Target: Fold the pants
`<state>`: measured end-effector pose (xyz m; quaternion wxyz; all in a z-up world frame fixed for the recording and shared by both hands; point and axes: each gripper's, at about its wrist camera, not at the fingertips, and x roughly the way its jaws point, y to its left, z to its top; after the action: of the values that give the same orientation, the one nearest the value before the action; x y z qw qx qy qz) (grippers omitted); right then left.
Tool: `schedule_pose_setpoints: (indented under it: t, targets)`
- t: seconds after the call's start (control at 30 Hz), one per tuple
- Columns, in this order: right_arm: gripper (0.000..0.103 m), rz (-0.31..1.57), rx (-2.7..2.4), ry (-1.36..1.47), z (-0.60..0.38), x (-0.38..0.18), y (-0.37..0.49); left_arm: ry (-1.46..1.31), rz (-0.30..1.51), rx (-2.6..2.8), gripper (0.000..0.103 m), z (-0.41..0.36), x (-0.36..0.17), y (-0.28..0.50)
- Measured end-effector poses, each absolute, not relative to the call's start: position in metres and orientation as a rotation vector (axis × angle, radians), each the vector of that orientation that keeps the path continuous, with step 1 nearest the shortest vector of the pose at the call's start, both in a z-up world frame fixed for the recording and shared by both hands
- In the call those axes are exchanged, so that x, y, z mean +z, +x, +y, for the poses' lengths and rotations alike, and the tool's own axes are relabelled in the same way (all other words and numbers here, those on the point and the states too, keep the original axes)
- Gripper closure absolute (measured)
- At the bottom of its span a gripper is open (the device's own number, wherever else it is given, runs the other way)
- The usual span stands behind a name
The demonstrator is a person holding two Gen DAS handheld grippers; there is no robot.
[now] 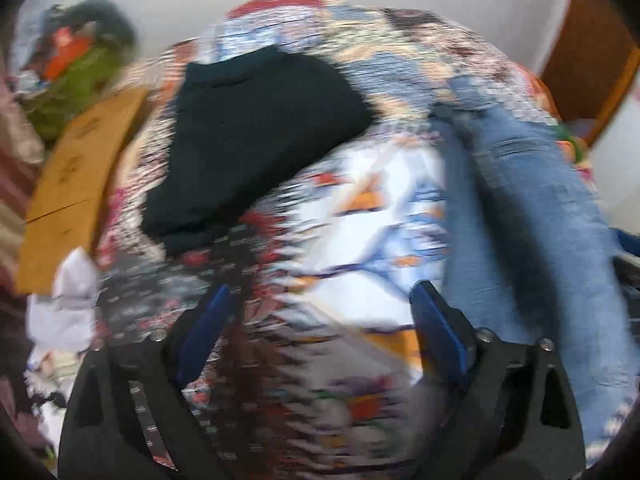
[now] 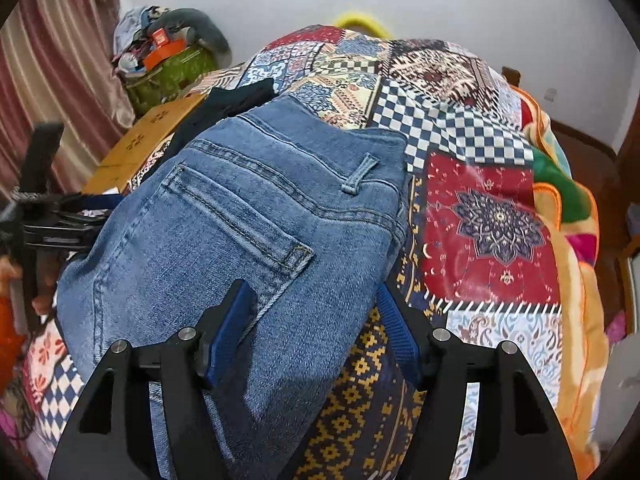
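Blue jeans [image 2: 248,216] lie folded on a patchwork bedspread [image 2: 488,224], back pocket and waistband up. My right gripper [image 2: 314,312] is open just above the jeans' near end, its fingers apart over the denim and holding nothing. In the blurred left wrist view the jeans [image 1: 532,216] run along the right side. My left gripper [image 1: 320,320] is open and empty over the bedspread [image 1: 360,240], left of the jeans. The left gripper also shows in the right wrist view [image 2: 60,216] at the jeans' left edge.
A black folded garment [image 1: 256,136] lies on the bed beyond the left gripper. A cardboard box [image 2: 148,140] and a green basket of clutter [image 2: 168,72] stand at the left, by a curtain. An orange blanket [image 2: 576,280] lines the bed's right edge.
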<state>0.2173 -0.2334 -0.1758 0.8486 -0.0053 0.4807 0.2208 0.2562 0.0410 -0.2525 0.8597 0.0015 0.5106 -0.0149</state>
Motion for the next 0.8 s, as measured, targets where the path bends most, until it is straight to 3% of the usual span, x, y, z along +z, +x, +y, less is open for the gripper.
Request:
schedule_pose_setpoints:
  t: [0.1,0.3,0.47,0.57,0.8]
  targets:
    - [0.041,1.016,0.463,0.003,-0.238,-0.177,0.214,-0.054,1.089,-0.059,0.017,0.053,-0.25,0.249]
    - [0.041,1.018,0.433,0.021,-0.243,-0.174,0.211,-0.043,1.032,-0.123,0.017,0.045,-0.218,0.245]
    - [0.04,1.002,0.408,0.025,-0.25,-0.166,0.21,-0.033,0.983,-0.229,0.008,0.014,-0.193,0.258]
    - [0.03,0.979,0.407,0.058,-0.255,-0.162,0.209,-0.014,0.989,-0.291,0.006,-0.008,-0.19,0.272]
    - [0.029,1.056,0.435,0.14,-0.254,-0.185,0.223,0.039,1.137,-0.419,0.003,-0.045,-0.219,0.307]
